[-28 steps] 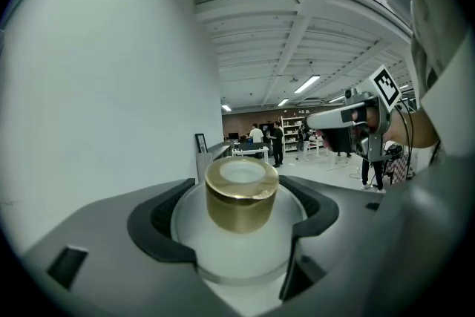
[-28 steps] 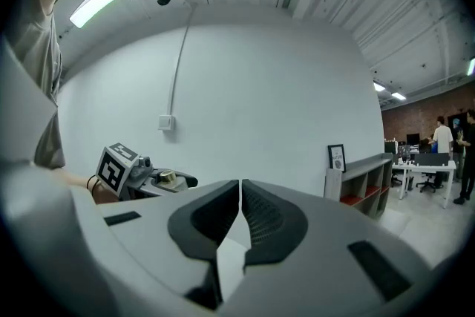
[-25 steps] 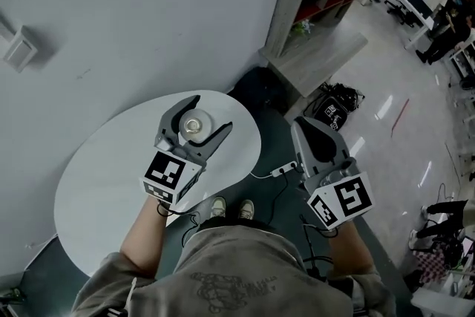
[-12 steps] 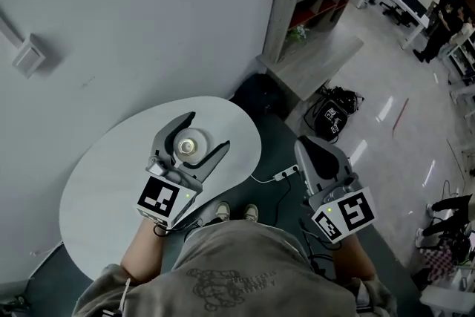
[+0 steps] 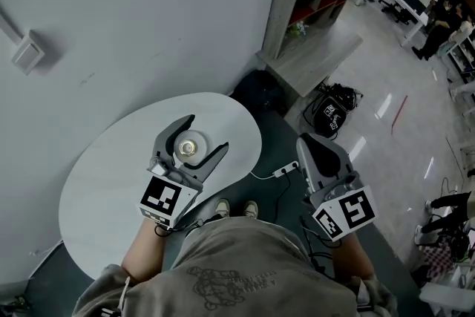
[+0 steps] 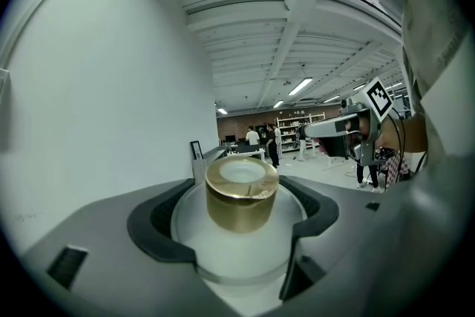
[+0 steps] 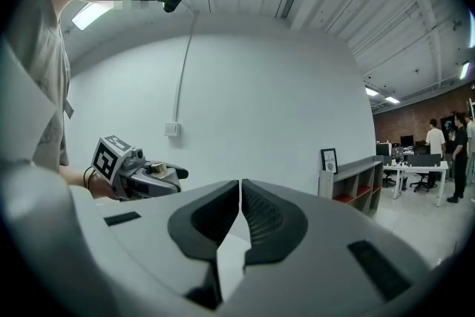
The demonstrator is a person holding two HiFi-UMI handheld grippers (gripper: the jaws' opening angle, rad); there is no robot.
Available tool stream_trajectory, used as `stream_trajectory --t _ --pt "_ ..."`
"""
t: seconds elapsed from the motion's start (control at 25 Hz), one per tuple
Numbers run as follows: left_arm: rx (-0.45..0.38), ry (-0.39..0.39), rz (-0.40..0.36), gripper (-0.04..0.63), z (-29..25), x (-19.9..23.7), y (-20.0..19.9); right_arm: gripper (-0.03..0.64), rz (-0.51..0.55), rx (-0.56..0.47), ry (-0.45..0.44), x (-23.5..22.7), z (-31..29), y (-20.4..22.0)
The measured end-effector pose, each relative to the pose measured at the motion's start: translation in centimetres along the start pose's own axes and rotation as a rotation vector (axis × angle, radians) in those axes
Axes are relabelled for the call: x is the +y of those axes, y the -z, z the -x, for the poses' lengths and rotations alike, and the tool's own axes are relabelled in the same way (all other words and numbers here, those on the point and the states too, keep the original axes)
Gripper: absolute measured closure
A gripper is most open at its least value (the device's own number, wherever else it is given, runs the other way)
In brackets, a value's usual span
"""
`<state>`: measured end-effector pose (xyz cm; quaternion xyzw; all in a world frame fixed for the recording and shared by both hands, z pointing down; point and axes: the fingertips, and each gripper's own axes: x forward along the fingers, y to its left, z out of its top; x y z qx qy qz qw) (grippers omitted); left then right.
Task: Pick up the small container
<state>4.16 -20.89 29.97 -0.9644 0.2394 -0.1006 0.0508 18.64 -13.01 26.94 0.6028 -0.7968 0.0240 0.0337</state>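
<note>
Left gripper (image 5: 207,133): the jaws are spread wide and close on the container (image 5: 190,145) from both sides. In the left gripper view the black pads (image 6: 157,225) bear on the left and right flanks of the container's (image 6: 241,194) round white body. The gold cap stands upright above the pads, centred between the jaws. The white body fills the gap from pad to pad.

Container position: in the head view it sits inside the curve of the two jaws, over the right part of the round white table (image 5: 104,182), towards the near edge. That view does not show whether it is clear of the tabletop. In the right gripper view the left gripper (image 7: 137,174) shows at the left against the white wall, with the gold cap of the container (image 7: 156,168) on top of it.

Right gripper (image 5: 310,145): the jaws are pressed together along their full length, with only a thin seam between the ribbed pads. Nothing sits between them (image 7: 241,188). This gripper is off the table to the right, over the floor and well apart from the left gripper and the container.
</note>
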Motion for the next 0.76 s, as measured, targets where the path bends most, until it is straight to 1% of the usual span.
stream_trajectory --t 0.6,0.76 --pt "0.002 0.005 -0.018 0.247 0.29 -0.04 -0.21 0.584 0.009 0.012 -0.019 1.03 0.03 0.06" --pt "0.008 0.008 -0.009 0.247 0.18 0.07 -0.20 0.584 0.013 0.015 -0.022 1.08 -0.19 0.07"
